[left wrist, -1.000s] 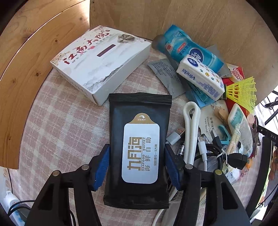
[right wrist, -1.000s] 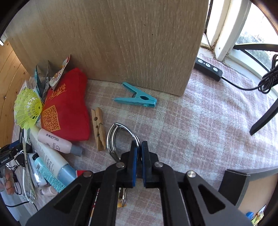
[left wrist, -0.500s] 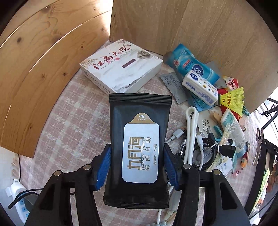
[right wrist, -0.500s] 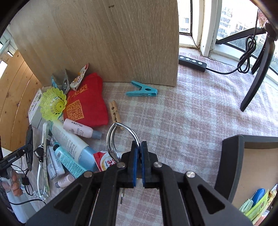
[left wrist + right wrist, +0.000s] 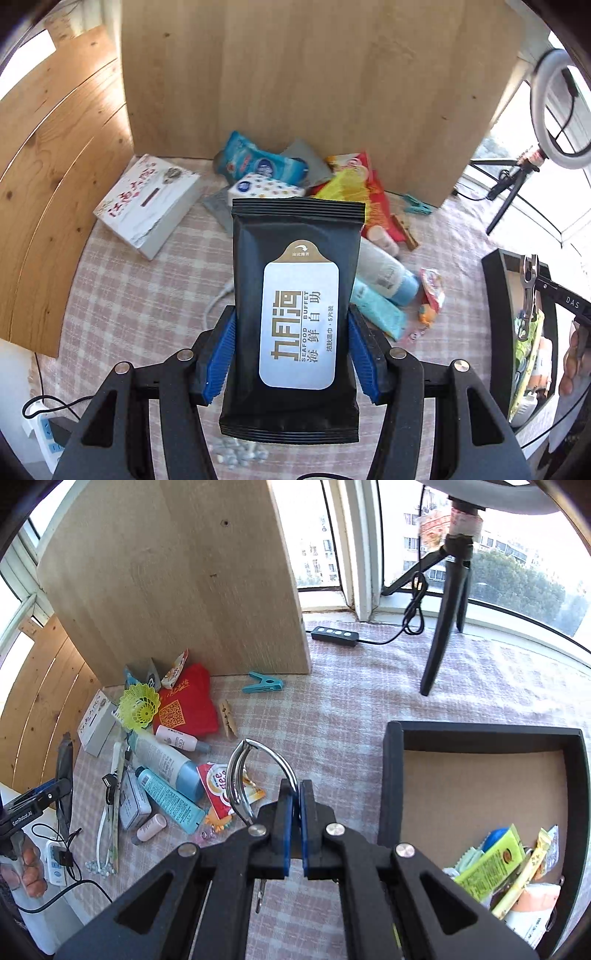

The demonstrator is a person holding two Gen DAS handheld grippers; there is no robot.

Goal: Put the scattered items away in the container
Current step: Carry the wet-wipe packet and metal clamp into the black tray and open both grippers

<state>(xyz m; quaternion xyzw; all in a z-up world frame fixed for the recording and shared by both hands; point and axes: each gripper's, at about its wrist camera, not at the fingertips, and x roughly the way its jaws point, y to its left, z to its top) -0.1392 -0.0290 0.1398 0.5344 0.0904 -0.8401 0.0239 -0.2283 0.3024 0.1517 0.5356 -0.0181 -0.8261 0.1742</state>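
Observation:
My left gripper (image 5: 291,354) is shut on a black wet-wipe pack (image 5: 295,258) with a silver label, held high over the checked cloth. My right gripper (image 5: 295,801) is shut on a steel spring clip (image 5: 240,775), whose curved handles stick out ahead of the pads. The black container (image 5: 391,775) with a cardboard floor lies just right of the right gripper, with several packets in its near corner. In the left wrist view the container (image 5: 493,295) sits at the right edge, and the steel clip (image 5: 528,295) hangs over it.
Loose items lie against the upright wooden board (image 5: 184,590): a white box (image 5: 147,203), tissue packs (image 5: 262,166), a red pouch (image 5: 184,709), a yellow shuttlecock (image 5: 138,705), tubes (image 5: 166,760), two pegs (image 5: 262,685), cables (image 5: 110,812). A tripod (image 5: 443,627) stands behind the container.
Both grippers have risen with their loads. The wipe pack has come up off the cloth and swung right. The right gripper carried the clip rightward, bringing the black container into view.

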